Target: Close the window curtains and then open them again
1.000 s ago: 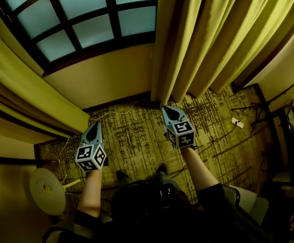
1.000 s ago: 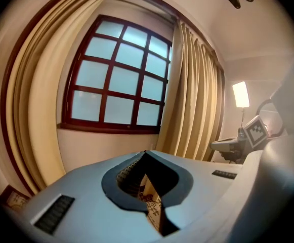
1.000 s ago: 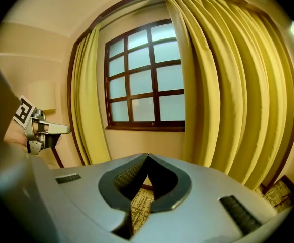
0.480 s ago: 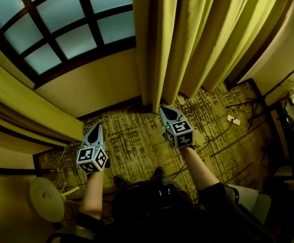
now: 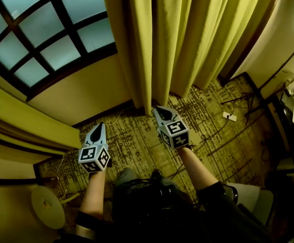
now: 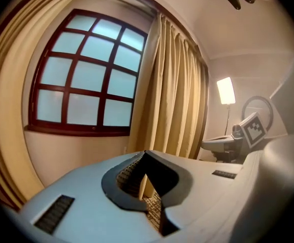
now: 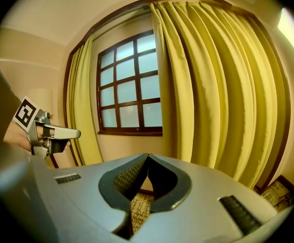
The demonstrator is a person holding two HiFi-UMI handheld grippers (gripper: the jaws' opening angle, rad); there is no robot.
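The dark-framed window (image 5: 45, 39) is uncovered between two yellow curtains. The right curtain (image 5: 187, 39) hangs in folds, its inner edge just beyond the tip of my right gripper (image 5: 157, 109), which is shut and empty; whether it touches the cloth I cannot tell. The left curtain (image 5: 20, 120) is gathered at the left. My left gripper (image 5: 99, 126) is shut and empty, over the carpet and below the wall under the window. In the right gripper view the right curtain (image 7: 217, 95) fills the right side beyond the closed jaws of the right gripper (image 7: 148, 157). In the left gripper view the left gripper (image 6: 145, 153) points at the right curtain's edge (image 6: 172, 95).
Patterned carpet (image 5: 136, 140) lies underfoot with cables and a white power strip (image 5: 229, 116) to the right. A round white object (image 5: 48, 206) sits at the lower left. Dark furniture (image 5: 288, 135) lines the right wall. A lit floor lamp (image 6: 226, 91) stands beyond the right curtain.
Both grippers and the view have shifted right along the window wall. The right curtain's inner edge now hangs directly ahead of the right gripper. Both stay shut.
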